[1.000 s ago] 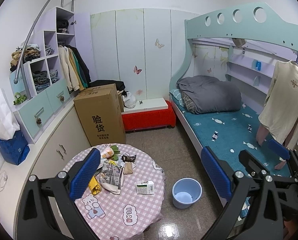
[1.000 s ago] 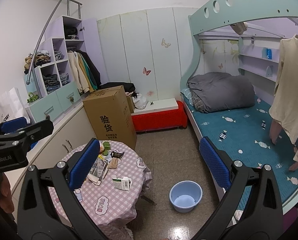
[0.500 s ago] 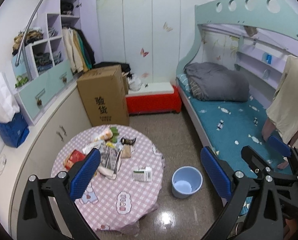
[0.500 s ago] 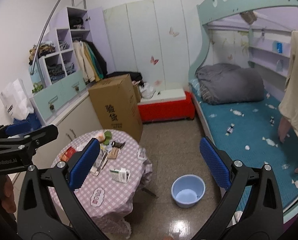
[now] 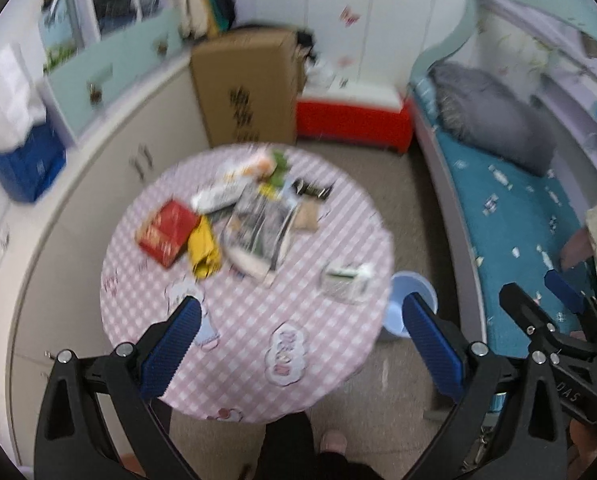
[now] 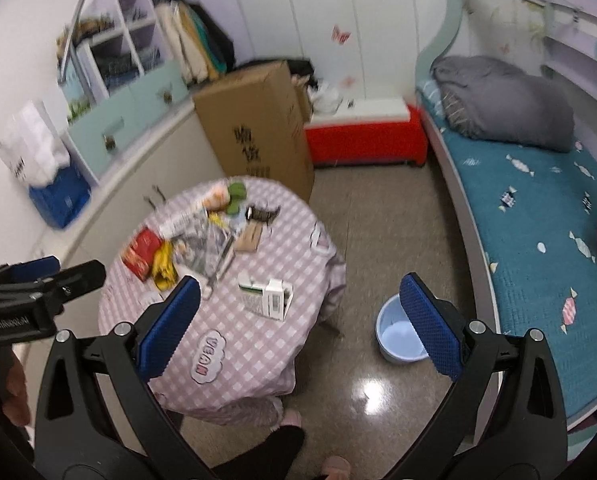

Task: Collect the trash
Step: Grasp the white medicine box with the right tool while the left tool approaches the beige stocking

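left gripper [image 5: 298,344]: held wide apart, nothing gripped, above the round pink checked table [image 5: 234,344]
right gripper [image 6: 298,320]: spread wide, nothing gripped
trash: white-green carton [image 6: 265,295] seen between the right fingers; light blue plastic bucket [image 6: 398,336] on the floor beside the table

We find the left wrist view motion-blurred, print on the crumpled wrappers [image 5: 254,224] unreadable, the pale blue plastic bucket [image 5: 412,284] half hidden behind the round pink-checked table's [image 5: 258,340] right edge.

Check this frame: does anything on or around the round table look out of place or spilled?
Yes: wrappers and packets lie in a loose heap on the round table, with a red packet, a yellow wrapper and a white-green carton tipped on its side. The blue bin on the floor looks empty. No spill is visible.
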The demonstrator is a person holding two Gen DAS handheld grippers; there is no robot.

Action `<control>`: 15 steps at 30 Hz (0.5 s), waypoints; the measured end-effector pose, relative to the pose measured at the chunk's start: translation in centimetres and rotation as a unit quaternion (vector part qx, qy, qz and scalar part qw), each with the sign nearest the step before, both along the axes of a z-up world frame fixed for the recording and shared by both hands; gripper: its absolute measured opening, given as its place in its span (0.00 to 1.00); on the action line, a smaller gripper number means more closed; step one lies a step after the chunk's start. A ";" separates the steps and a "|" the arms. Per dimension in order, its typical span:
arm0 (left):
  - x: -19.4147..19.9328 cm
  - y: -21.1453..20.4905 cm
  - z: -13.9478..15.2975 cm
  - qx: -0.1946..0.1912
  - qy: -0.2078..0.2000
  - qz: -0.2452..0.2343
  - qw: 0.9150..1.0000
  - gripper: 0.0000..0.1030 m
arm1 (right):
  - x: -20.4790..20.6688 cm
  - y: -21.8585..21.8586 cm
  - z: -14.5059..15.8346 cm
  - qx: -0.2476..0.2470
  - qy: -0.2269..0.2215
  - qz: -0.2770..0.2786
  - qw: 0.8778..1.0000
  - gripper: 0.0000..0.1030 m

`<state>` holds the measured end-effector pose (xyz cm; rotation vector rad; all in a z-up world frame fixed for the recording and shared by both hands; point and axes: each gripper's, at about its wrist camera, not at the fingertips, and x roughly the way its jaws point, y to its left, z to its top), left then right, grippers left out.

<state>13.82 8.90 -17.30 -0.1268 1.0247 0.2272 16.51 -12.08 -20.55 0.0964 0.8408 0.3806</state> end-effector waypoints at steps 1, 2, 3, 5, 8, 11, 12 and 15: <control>0.5 1.1 -1.0 -0.004 0.011 0.004 1.000 0.96 | 0.7 0.9 -0.9 0.001 0.013 0.004 1.000 0.95; 1.0 2.2 -2.0 -0.008 0.022 0.008 1.000 0.96 | 1.5 1.9 -2.1 0.001 0.031 0.010 0.999 0.95; 1.6 3.5 -3.2 -0.011 0.036 0.014 0.999 0.96 | 2.1 2.6 -2.9 -0.002 0.041 0.013 0.999 0.95; 2.8 5.7 -5.4 -0.019 0.061 0.022 0.998 0.96 | 3.5 4.5 -5.0 -0.008 0.069 0.018 0.997 0.95; 4.1 7.7 -7.4 -0.029 0.087 0.026 0.995 0.96 | 5.3 6.8 -7.6 -0.022 0.096 0.022 0.995 0.95; 5.6 9.6 -9.6 -0.034 0.112 0.029 0.993 0.96 | 7.1 9.2 -10.4 -0.030 0.123 0.021 0.992 0.95; 6.1 10.4 -10.3 -0.039 0.115 0.030 0.992 0.96 | 7.6 9.9 -11.2 -0.032 0.131 0.020 0.991 0.95; 7.4 11.8 -11.6 -0.042 0.126 0.029 0.991 0.95 | 9.0 12.0 -14.0 -0.053 0.146 0.012 0.988 0.95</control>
